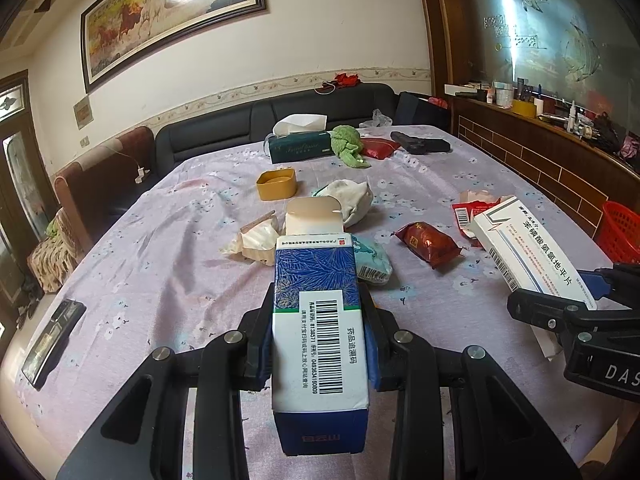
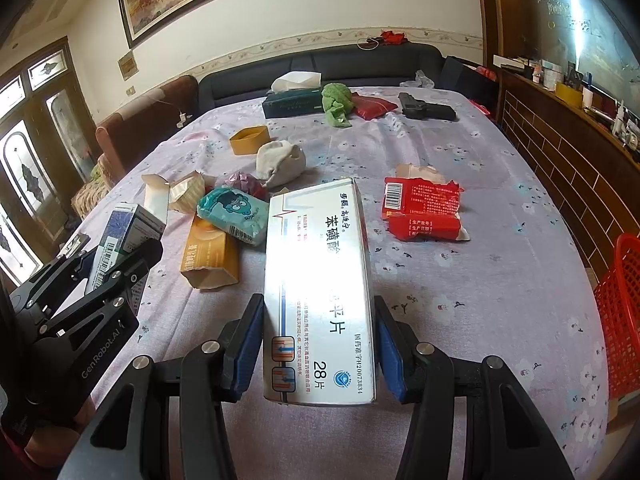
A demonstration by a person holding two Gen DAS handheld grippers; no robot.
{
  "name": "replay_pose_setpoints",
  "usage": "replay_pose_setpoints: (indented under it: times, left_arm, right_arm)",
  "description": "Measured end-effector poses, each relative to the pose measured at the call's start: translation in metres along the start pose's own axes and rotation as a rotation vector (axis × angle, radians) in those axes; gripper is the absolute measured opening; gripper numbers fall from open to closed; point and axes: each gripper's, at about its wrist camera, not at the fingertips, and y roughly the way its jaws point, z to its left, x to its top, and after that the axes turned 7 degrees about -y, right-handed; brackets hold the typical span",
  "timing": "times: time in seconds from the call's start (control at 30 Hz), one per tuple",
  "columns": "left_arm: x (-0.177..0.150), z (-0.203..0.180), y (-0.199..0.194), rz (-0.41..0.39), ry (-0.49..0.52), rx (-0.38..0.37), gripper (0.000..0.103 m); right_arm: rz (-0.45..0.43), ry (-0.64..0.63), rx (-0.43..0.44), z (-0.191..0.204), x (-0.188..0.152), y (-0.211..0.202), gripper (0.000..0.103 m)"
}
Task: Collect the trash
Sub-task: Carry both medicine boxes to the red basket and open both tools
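My left gripper is shut on a blue and white medicine box with its top flap open, held above the table. It also shows in the right wrist view. My right gripper is shut on a white and silver medicine box, seen too in the left wrist view. On the lilac tablecloth lie a red torn wrapper, a teal tissue pack, an orange carton, crumpled paper and a dark red snack packet.
A red mesh basket stands off the table's right edge. At the back lie a tissue box, a green cloth, a red pouch and a black pistol-shaped item. A yellow tub and a phone are on the left.
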Motion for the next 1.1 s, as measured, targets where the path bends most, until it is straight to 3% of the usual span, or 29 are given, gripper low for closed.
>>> replay_pose_setpoints:
  times: [0.7, 1.1]
  left_arm:
    - [0.001, -0.012, -0.017, -0.03, 0.032, -0.003, 0.033]
    - [0.008, -0.037, -0.023, -0.042, 0.081, -0.03, 0.033]
  right_arm:
    - [-0.038, 0.027, -0.007, -0.009, -0.004, -0.021, 0.056]
    - [-0.065, 0.084, -0.015, -0.033, -0.012, -0.037, 0.056]
